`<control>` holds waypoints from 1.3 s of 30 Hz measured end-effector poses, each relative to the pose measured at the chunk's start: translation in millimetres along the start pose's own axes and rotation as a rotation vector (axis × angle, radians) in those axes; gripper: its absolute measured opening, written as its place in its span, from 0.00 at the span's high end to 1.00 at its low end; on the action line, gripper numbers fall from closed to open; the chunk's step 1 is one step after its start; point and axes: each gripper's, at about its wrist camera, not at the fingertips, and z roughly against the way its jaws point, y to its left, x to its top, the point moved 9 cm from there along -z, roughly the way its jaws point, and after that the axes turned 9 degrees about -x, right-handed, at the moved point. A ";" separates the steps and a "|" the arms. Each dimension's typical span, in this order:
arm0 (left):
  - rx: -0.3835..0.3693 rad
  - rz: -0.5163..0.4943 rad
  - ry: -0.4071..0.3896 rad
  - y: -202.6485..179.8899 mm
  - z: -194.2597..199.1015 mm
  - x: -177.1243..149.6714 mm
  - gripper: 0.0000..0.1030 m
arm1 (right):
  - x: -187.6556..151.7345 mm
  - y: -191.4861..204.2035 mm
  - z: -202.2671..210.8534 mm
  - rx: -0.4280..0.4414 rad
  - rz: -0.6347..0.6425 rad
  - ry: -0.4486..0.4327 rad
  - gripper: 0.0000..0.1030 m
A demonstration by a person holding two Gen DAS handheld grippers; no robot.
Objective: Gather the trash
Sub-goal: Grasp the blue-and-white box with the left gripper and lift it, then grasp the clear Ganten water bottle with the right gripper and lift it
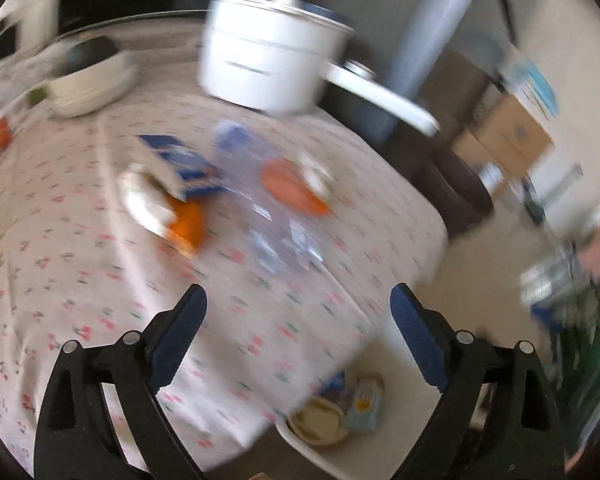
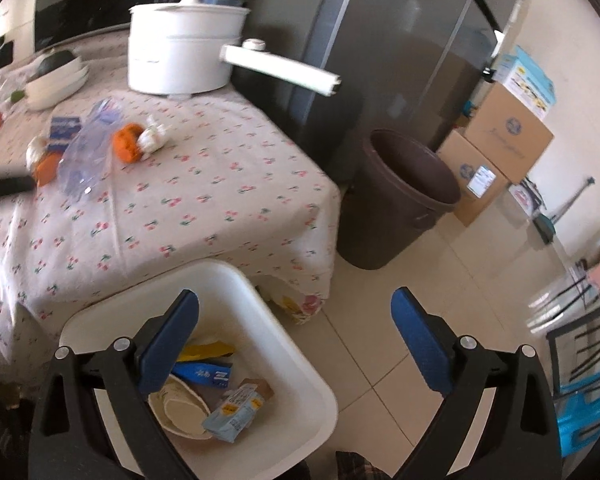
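Both grippers stand empty with jaws spread: our left gripper over the tablecloth, our right gripper directly above the white bin on the floor, ready for drops. Remaining trash lies well ahead of the left one, so we judge collecting unfinished.

black grippers – blue pads, silver screws

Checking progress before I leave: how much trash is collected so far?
Done: a paper bowl and wrappers lie in the white plastic bin. In hand: nothing; both claws are open. Left: the clear plastic bag, blue carton and orange scraps remain on the floral tablecloth.
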 end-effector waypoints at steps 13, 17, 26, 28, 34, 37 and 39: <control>0.138 0.285 -0.079 122.8 -26.0 83.0 0.21 | -0.1 47.6 4.7 0.058 0.122 -0.001 0.09; 0.140 0.311 -0.065 143.9 -43.7 94.9 0.23 | 2.1 56.2 6.7 0.077 0.142 -0.002 0.09; 0.075 0.301 -0.017 150.7 -77.1 105.0 0.38 | 6.5 80.7 9.9 0.112 0.195 0.001 0.09; 0.042 0.286 -0.005 143.6 -80.6 106.0 0.54 | 6.7 85.0 8.8 0.114 0.203 0.005 0.09; -0.011 0.261 0.007 125.9 -78.4 104.8 0.84 | 8.9 89.8 8.2 0.119 0.203 0.010 0.09; -0.035 0.239 -0.048 111.8 -56.2 113.0 0.88 | 10.7 90.0 10.2 0.123 0.193 0.005 0.09; -0.043 0.226 -0.081 103.3 -40.6 118.3 0.88 | 12.9 90.2 11.6 0.142 0.177 0.006 0.09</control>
